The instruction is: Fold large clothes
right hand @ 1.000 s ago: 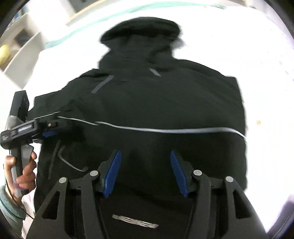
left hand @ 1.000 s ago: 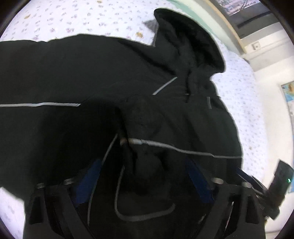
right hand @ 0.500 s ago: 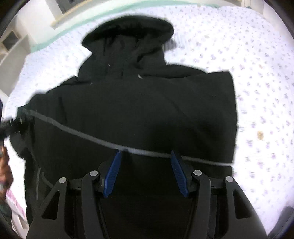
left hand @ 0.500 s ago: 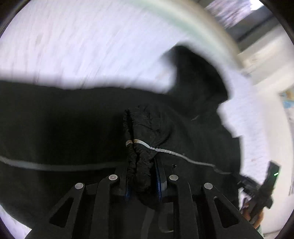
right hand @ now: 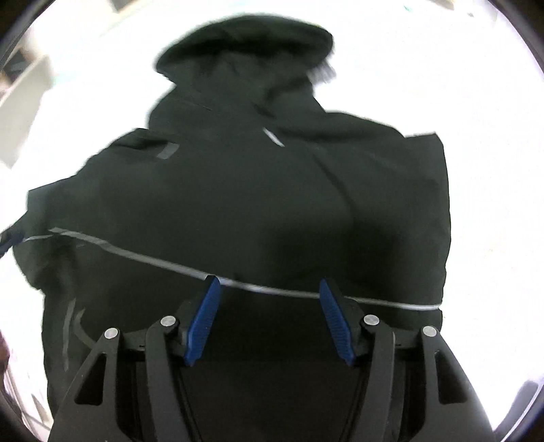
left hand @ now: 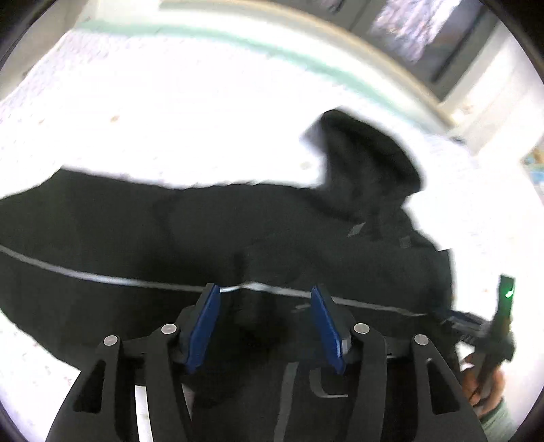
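Hooded jacket [right hand: 258, 190] is spread flat on the bed [left hand: 170, 112]. Left gripper [left hand: 265, 323] and right gripper [right hand: 270, 316] are held wide apart, empty, above the hem. Sleeve fold judged done; hem regrasp indicated next. Hood [right hand: 244, 44] lies farthest.

A white bedsheet [left hand: 176, 112] with a faint small print is spread over the bed, largely washed out by strong light. Along its far edge a pale green band [left hand: 258, 37] is seen, bordered by a beige ledge [left hand: 374, 51]. Beyond that a dark window [left hand: 418, 30] is set in a light wall. Pale shelving [right hand: 23, 91] is glimpsed at the upper left of the right wrist view
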`<action>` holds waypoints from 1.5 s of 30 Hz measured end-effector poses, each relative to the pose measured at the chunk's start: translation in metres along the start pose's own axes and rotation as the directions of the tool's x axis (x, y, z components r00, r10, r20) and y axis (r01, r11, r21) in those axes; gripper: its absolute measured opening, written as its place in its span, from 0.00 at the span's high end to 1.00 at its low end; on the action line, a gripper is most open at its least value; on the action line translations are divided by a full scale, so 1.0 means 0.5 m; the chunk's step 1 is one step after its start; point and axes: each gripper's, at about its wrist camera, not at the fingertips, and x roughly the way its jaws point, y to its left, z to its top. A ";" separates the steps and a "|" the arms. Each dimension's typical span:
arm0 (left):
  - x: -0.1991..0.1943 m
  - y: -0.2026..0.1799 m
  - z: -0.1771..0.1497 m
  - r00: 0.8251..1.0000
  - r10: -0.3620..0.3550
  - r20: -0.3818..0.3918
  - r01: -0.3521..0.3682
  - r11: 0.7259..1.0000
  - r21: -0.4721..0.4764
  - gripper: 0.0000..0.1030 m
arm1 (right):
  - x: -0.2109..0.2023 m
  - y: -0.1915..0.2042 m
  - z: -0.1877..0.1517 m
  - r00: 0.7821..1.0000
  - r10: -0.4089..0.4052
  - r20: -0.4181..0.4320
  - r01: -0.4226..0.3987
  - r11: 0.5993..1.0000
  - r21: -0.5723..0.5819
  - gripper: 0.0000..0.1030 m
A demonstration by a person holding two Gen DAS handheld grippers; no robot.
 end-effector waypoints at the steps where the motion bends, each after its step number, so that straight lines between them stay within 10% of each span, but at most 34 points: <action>1: 0.005 -0.018 0.004 1.000 -0.029 -0.006 0.029 1.000 0.008 0.44 | -0.006 0.010 -0.006 1.000 0.003 0.007 -0.003 1.000 -0.010 0.38; 11: 0.288 -0.069 -0.061 0.972 -0.010 -0.235 0.009 1.000 -0.009 0.45 | 0.105 0.073 -0.108 0.991 -0.094 -0.099 0.080 0.988 -0.134 0.38; 22: 0.106 -0.009 -0.062 0.986 -0.074 -0.150 0.062 0.995 -0.081 0.44 | 0.112 0.074 -0.099 0.988 -0.116 -0.105 0.098 0.982 -0.159 0.32; 28: -0.078 0.241 -0.090 0.999 0.051 -0.018 -0.054 0.963 -0.265 0.43 | 0.118 0.090 -0.060 0.976 -0.155 -0.154 0.140 0.985 -0.105 0.31; 34: -0.208 0.555 -0.113 0.974 0.215 0.068 -0.152 0.849 -0.506 0.41 | 0.084 0.143 -0.063 0.962 -0.249 -0.109 0.243 0.968 -0.064 0.31; 45: -0.162 0.854 -0.092 0.983 0.123 0.139 0.002 0.745 -0.667 0.41 | 0.071 0.333 -0.077 0.971 -0.237 -0.041 0.227 0.959 -0.168 0.31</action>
